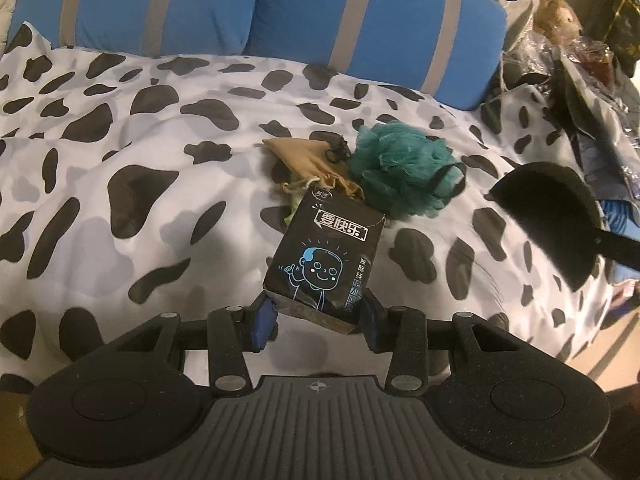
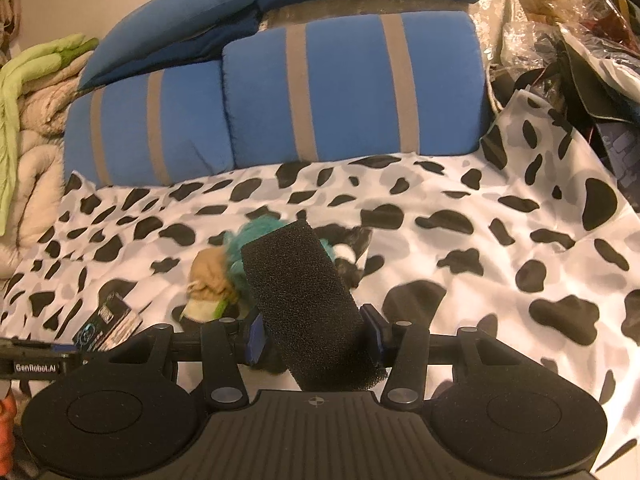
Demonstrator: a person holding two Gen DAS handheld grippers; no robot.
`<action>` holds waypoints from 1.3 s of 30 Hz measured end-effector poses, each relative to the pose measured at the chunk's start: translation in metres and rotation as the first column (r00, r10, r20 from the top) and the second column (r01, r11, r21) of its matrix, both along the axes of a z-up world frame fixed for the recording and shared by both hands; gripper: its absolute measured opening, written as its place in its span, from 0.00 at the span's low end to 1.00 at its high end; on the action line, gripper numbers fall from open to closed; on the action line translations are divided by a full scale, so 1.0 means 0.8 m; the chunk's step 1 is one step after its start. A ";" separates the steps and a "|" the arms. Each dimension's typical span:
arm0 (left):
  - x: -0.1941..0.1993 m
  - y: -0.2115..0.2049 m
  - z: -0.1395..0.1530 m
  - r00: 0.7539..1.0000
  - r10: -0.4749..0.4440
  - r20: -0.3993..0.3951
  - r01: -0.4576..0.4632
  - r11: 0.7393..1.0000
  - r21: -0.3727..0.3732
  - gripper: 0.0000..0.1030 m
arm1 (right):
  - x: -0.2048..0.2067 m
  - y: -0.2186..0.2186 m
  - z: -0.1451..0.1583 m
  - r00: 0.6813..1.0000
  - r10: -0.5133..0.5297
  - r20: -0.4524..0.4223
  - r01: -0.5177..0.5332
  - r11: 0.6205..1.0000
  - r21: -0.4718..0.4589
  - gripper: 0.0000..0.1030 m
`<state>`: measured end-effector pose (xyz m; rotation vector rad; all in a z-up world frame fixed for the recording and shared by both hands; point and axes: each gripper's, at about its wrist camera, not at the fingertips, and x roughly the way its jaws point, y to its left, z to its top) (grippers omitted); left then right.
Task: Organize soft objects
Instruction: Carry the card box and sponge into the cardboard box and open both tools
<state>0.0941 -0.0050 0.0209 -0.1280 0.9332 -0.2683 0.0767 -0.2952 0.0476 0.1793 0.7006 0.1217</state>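
black tissue pack (image 1: 325,265) in left hand-held gripper (image 1: 318,320), above bedspread (image 1: 120,184)

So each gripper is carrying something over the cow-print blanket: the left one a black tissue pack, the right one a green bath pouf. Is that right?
Not quite. The right gripper holds a black sponge block, as the right wrist view shows. The green bath pouf lies on the cow-print blanket. The left gripper does hold the black tissue pack.
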 end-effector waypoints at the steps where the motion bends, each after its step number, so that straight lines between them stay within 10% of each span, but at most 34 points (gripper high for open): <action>1: -0.003 0.000 0.000 1.000 -0.002 -0.002 0.002 1.000 -0.003 0.41 | -0.005 0.003 -0.001 1.000 0.007 -0.003 -0.007 1.000 -0.002 0.50; 22: -0.073 -0.021 -0.017 0.983 -0.098 -0.157 0.111 0.991 0.071 0.41 | -0.081 0.035 -0.032 0.961 0.152 -0.230 -0.142 0.988 0.060 0.50; 39: -0.088 -0.041 -0.049 0.921 -0.190 -0.340 0.242 0.963 0.117 0.42 | -0.092 0.075 -0.070 0.843 0.305 -0.443 -0.320 0.946 0.042 0.49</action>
